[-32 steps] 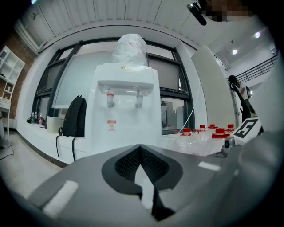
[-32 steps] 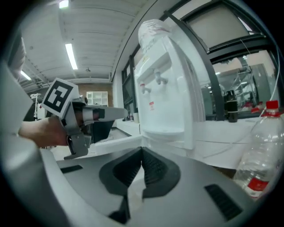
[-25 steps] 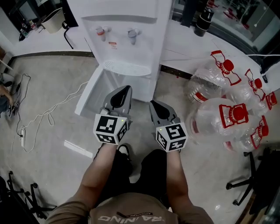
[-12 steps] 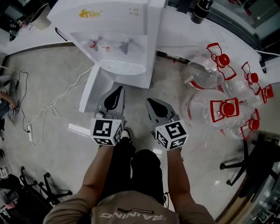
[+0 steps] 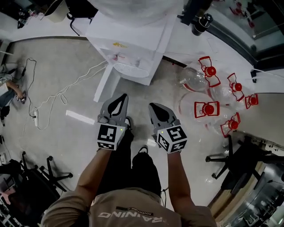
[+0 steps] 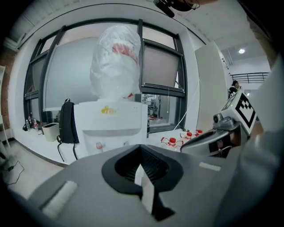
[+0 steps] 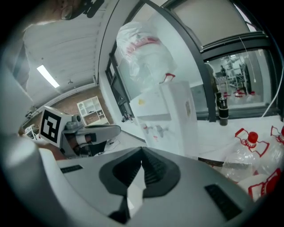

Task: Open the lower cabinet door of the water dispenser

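Holding the left gripper (image 5: 120,96) and the right gripper (image 5: 154,106) side by side, both with jaws pressed together and nothing in them.

The person's dark legs (image 5: 133,164) are right under the grippers, on the grey floor (image 5: 57,66). A little past the gripper tips, the lower cabinet door (image 5: 105,83) stands open, swung out on the left side of the white water dispenser (image 5: 133,51). A big water bottle (image 5: 133,9) wrapped in plastic sits on top of the dispenser. To the right, clear jugs with red caps (image 5: 200,108) lie in a bunch on the floor. A black bag (image 6: 67,122) sits on the white ledge just left of the dispenser.
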